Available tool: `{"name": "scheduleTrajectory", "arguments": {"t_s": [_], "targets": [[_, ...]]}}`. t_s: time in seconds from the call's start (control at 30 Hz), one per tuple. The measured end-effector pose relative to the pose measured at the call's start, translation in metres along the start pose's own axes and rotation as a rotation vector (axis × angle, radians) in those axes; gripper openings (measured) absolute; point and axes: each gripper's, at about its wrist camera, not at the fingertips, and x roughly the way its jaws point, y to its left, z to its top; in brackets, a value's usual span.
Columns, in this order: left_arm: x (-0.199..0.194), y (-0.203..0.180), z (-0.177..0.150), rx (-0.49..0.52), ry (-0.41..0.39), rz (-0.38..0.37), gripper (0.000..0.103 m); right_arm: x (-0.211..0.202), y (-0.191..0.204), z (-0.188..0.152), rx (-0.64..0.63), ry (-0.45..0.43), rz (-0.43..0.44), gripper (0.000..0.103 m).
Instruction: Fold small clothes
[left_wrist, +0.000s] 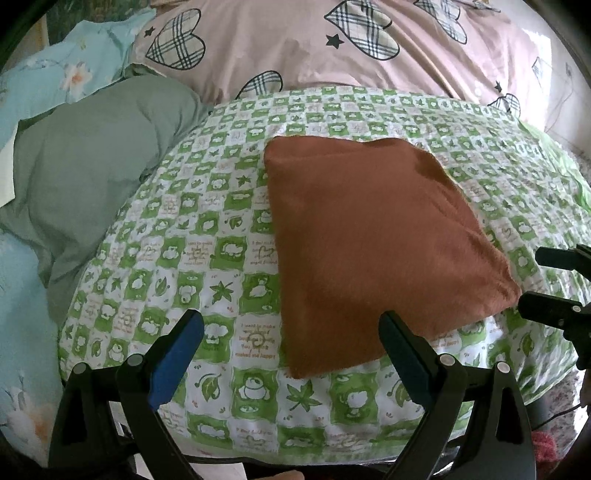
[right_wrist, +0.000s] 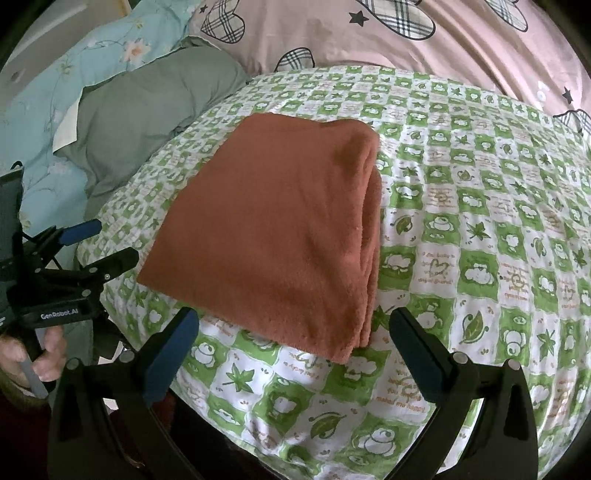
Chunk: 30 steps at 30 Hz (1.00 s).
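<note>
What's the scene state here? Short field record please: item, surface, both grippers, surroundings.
item: rust-brown fleece garment, folded into a flat stack, layered edges on its right side
surface: green-and-white checked sheet, garment lying on it
left gripper: open, holding nothing, at garment's near edge
right gripper: open, holding nothing, at garment's near edge
surroundings: grey-green pillow, pink heart-print bedding, blue floral bedding

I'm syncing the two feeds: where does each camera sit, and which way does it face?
Left wrist: on the left tongs, open, facing forward over the folded brown cloth; right tongs show at the right edge.
Right wrist: on the right tongs, open, facing the cloth's layered edge; left tongs and a hand show lower left.
Shared: cloth, green checked sheet.
</note>
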Motion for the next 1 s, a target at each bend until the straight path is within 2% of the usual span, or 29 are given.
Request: {"name": "scheduleTrajectory", "arguments": {"t_s": [1.0], "targets": [[0.006, -0.002, 0.011, -0.022, 0.006, 0.045, 0.096, 0.007, 0.006, 0.022, -0.023, 0.0, 0.003, 0.103]]}}
